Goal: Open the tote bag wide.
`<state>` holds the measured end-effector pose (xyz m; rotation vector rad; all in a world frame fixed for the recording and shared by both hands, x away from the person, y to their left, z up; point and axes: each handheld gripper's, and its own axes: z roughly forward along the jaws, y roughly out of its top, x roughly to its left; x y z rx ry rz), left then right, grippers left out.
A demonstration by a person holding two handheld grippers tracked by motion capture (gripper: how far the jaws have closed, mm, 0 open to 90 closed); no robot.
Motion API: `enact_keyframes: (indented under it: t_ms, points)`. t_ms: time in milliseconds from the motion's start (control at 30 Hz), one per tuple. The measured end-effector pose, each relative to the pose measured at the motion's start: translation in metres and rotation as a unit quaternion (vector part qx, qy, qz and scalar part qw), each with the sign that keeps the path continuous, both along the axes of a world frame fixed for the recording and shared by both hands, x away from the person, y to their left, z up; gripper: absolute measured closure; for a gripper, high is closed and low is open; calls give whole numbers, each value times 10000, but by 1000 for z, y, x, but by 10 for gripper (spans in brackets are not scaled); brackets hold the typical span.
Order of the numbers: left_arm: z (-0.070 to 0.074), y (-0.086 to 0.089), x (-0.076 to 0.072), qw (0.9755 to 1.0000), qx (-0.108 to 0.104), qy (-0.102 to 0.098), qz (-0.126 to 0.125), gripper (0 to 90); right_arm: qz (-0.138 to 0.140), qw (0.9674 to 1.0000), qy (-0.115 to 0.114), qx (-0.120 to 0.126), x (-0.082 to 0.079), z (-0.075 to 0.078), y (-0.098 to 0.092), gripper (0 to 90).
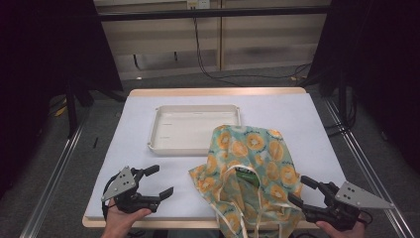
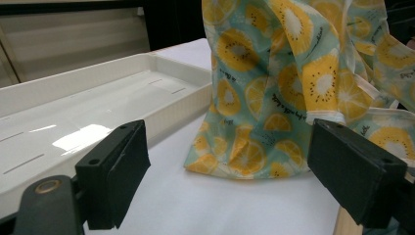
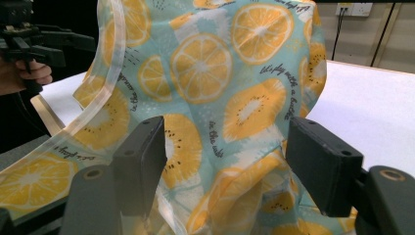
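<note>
**Approach to fruit-print bag, both grippers empty**

Fruit-print cloth bag (image 1: 250, 171) slumped on the white table (image 1: 297, 119), near edge, right of centre. Its far side leans against the near right corner of the empty cream tray (image 1: 194, 128). Mouth faces the person; 2 pale handles (image 1: 237, 218) trail over the table edge. Something green (image 1: 246, 177) visible inside the mouth; cannot identify it.

Left gripper (image 1: 157, 184): jaws wide apart, nothing between them, clear of the bag on its left. Right gripper (image 1: 303, 191): jaws parted, level with the bag's right flank. In the right gripper view cloth bulges between the pads (image 3: 147, 161), but no pinch evident, so not a grip.

Judgement: step in hand is the approach, probably to open the bag and empty it toward the tray. Next move calls for the right jaws closing on the rim cloth, 1 layer only, while the left takes the opposite rim.
</note>
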<state>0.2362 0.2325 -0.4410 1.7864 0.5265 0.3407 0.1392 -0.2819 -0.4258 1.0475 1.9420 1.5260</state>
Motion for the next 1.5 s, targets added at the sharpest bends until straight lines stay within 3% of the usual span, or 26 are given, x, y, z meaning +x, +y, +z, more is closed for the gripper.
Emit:
enact_keyframes:
  t_ms: [67, 100, 200, 333, 500, 667, 867, 900, 933, 1000, 1100, 1233, 1367, 1467, 1500]
  points:
    - [0, 0, 1, 10000, 32, 1, 61, 156, -1, 10000, -42, -42, 1, 0, 0, 307]
    - [0, -1, 1, 9999, -55, 133, 88, 156, -24, 10000, -36, -42, 0, 0, 1, 306]
    - [0, -3, 1, 9997, -63, 222, 31, 167, -68, 9999, -48, 112, -2, 3, 3, 309]
    - [0, -3, 2, 9998, 1, 214, -59, 196, 8, 10000, -54, -46, 0, 4, 9, 361]
    - [0, -5, 0, 9997, 12, 240, -74, 207, 198, 9998, -34, -45, 3, 6, 17, 380]
    - [1, -7, -2, 9997, 115, 150, -136, 233, 205, 9998, -60, -40, 2, 8, 18, 388]
    - [1, -11, -7, 9992, 250, 42, -295, 284, 307, 9994, -147, 6, -1, 16, 19, 442]
    - [1, -13, -8, 9992, 185, 49, -354, 291, 353, 9993, -140, -19, -1, 17, 20, 450]
    - [0, -14, -8, 9988, 266, 34, -414, 342, 423, 9990, -132, -69, -1, 20, 23, 449]
    - [0, -16, -8, 9986, 315, 39, -425, 342, 400, 9991, -147, -73, -1, 21, 25, 442]
    - [-1, -22, -6, 9983, 240, 103, -516, 389, 570, 9981, -154, -171, 4, 30, 29, 411]
    - [2, -35, -3, 9960, 273, 78, -847, 463, 773, 9966, -104, -276, 9, 28, 41, 392]
    - [4, -44, -2, 9947, 235, 52, -997, 523, 874, 9956, -34, -340, 13, 28, 48, 379]
    - [6, -51, -1, 9926, 307, 20, -1174, 640, 944, 9949, -53, -350, 18, 29, 55, 361]
    - [6, -59, 1, 9908, 278, 1, -1327, 657, 929, 9952, -73, -312, 19, 28, 57, 348]
